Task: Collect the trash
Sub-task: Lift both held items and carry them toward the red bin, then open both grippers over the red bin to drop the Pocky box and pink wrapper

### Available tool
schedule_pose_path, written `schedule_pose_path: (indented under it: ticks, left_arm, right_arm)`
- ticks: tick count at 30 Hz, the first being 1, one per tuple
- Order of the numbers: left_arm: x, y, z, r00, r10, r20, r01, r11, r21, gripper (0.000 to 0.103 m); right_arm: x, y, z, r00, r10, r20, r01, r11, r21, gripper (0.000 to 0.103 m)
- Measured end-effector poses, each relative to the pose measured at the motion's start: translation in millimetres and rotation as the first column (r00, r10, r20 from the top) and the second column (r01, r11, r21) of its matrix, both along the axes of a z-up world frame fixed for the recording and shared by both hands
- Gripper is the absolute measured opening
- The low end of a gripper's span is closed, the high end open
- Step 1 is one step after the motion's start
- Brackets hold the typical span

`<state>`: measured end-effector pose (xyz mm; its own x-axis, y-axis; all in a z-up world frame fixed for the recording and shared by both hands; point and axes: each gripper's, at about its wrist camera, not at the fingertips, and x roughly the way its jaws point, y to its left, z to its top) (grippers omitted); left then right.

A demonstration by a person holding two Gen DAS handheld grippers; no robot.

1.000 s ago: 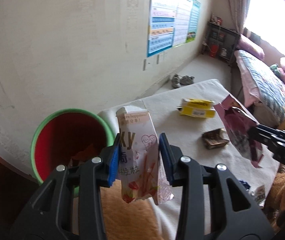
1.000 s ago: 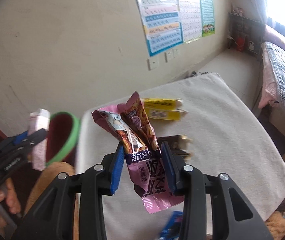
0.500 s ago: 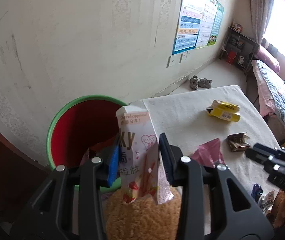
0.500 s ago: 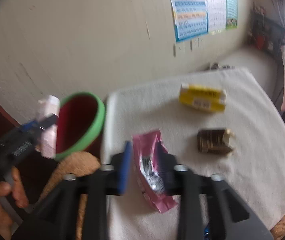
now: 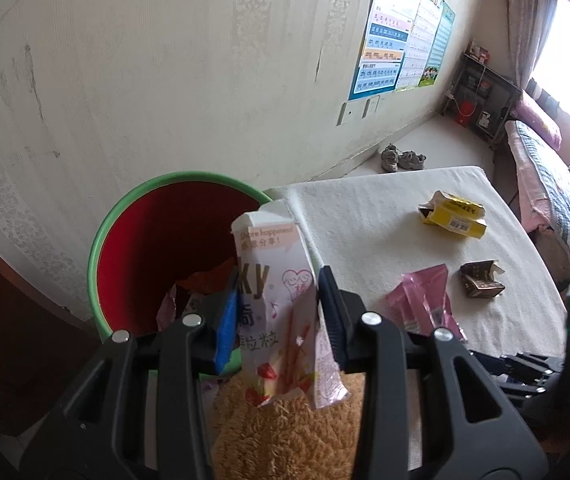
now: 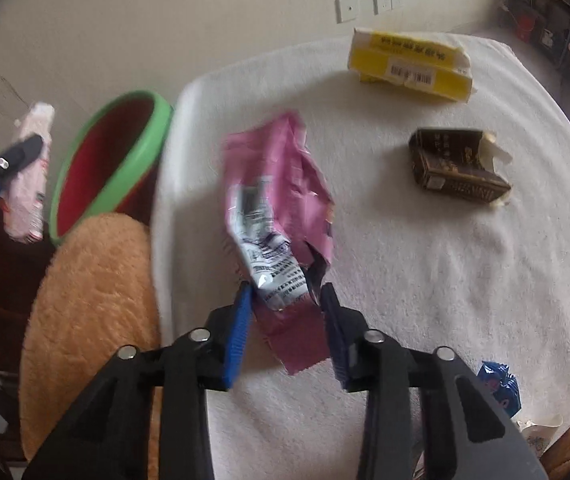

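Trash collection, partly done: the red plastic bin with a green rim [image 5: 173, 240] beside the white-clothed bench [image 5: 385, 220] already holds a few crumpled wrappers, while on the bench there remain a torn yellow cardboard box [image 6: 409, 66], a torn dark brown carton [image 6: 455, 172], a crumpled pink foil snack wrapper [image 6: 281, 200] and, at the near edge, a small blue wrapper [image 6: 499, 386]. My left gripper [image 5: 277, 320] is closed about the middle of a pale pink-and-white paper snack carton [image 5: 275, 300], held upright, close by the bin's near rim, not yet dropped in. My right gripper [image 6: 285, 324] has its blue-padded fingers [image 6: 237, 336] parted about as wide as the pink wrapper's lower end, which lies between them on the bench; whether the pads touch it I cannot tell, and I judge it not firmly gripped. By my estimate, five pieces are left to bin.
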<state>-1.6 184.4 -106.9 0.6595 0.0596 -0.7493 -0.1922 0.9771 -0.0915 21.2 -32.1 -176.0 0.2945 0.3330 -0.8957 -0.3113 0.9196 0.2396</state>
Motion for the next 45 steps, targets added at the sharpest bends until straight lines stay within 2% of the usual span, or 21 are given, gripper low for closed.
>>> schedule_pose_path:
  ticks: [4, 7, 8, 15, 21, 25, 28, 30, 31, 32, 35, 37, 39, 40, 43, 44, 45]
  left_arm:
    - [0.3, 6.7, -0.5, 1.0, 0.016, 0.0, -0.016, 1.0, -0.003, 0.036]
    - [0.4, 13.2, -2.6, 1.0, 0.03, -0.003, -0.03, 1.0, -0.004, 0.036]
    - [0.2, 16.2, -3.5, 0.999, 0.036, -0.004, -0.036, 0.999, -0.006, 0.036]
    - [-2.0, 40.2, -9.6, 0.996, 0.083, -0.016, -0.084, 0.996, -0.044, 0.036]
    - [-5.2, 62.9, -15.0, 0.992, 0.124, -0.028, -0.125, 0.991, -0.042, 0.036]
    - [-6.4, 82.6, -20.5, 0.986, 0.161, -0.044, -0.164, 0.984, -0.074, 0.036]
    - [-8.8, 93.6, -24.8, 0.983, 0.175, -0.063, -0.179, 0.981, -0.079, 0.036]
    - [-11.4, 95.6, -24.9, 0.983, 0.175, -0.063, -0.18, 0.98, -0.079, 0.036]
    - [-12.3, 96.4, -24.6, 0.983, 0.175, -0.063, -0.179, 0.981, -0.075, 0.036]
    - [-13.3, 96.9, -24.9, 0.983, 0.175, -0.062, -0.179, 0.982, -0.068, 0.036]
    - [-12.9, 97.4, -27.3, 0.983, 0.169, -0.069, -0.174, 0.982, -0.074, 0.036]
    - [-12.3, 95.3, -28.7, 0.984, 0.164, -0.07, -0.17, 0.982, -0.078, 0.036]
    - [-9.5, 94.1, -29.6, 0.985, 0.158, -0.07, -0.164, 0.983, -0.083, 0.036]
    - [-8.9, 93.4, -30.1, 0.985, 0.156, -0.069, -0.161, 0.983, -0.086, 0.036]
    - [-6.0, 91.3, -30.8, 0.987, 0.146, -0.069, -0.152, 0.984, -0.093, 0.036]
    - [-5.9, 90.6, -30.5, 0.988, 0.142, -0.067, -0.147, 0.985, -0.095, 0.036]
    - [-6.2, 90.2, -30.0, 0.988, 0.138, -0.065, -0.144, 0.985, -0.093, 0.036]
  right_arm:
    - [1.1, 5.6, 24.1, 0.999, 0.003, 0.047, -0.005, 0.999, 0.038, 0.018]
    - [2.1, 15.3, 42.3, 0.997, 0.015, 0.081, -0.022, 0.997, 0.075, 0.017]
    - [2.6, 20.7, 49.4, 0.995, 0.026, 0.095, -0.034, 0.996, 0.086, 0.001]
    - [13.7, 62.2, 78.8, 0.982, 0.094, 0.166, -0.114, 0.986, 0.119, 0.001]
    - [27.5, 78.2, 91.2, 0.984, 0.097, 0.148, -0.125, 0.973, 0.196, 0.0]
    - [35.0, 94.0, 114.8, 0.973, 0.122, 0.195, -0.163, 0.964, 0.21, 0.0]
    - [36.9, 105.5, 125.6, 0.963, 0.168, 0.21, -0.206, 0.963, 0.176, 0.001]
    - [35.6, 105.4, 116.4, 0.963, 0.18, 0.203, -0.205, 0.972, 0.113, 0.015]
    - [34.3, 102.0, 107.2, 0.966, 0.173, 0.193, -0.192, 0.978, 0.086, 0.046]
    - [32.0, 95.7, 94.2, 0.973, 0.151, 0.175, -0.164, 0.984, 0.068, 0.063]
    - [28.3, 78.1, 46.5, 0.995, 0.094, 0.026, -0.096, 0.994, 0.049, 0.063]
    - [21.1, 67.2, 15.8, 0.997, 0.053, -0.062, -0.051, 0.998, 0.033, 0.063]
    - [15.1, 62.5, -3.4, 0.993, 0.044, -0.112, -0.043, 0.999, 0.013, 0.063]
    - [11.3, 61.8, -13.0, 0.989, 0.048, -0.141, -0.047, 0.999, 0.012, 0.06]
    - [4.7, 61.9, -31.0, 0.973, 0.075, -0.22, -0.065, 0.996, 0.054, 0.037]
    - [4.0, 61.6, -28.8, 0.976, 0.074, -0.207, -0.062, 0.996, 0.064, 0.028]
    - [4.3, 62.4, -22.7, 0.981, 0.075, -0.178, -0.065, 0.996, 0.06, 0.025]
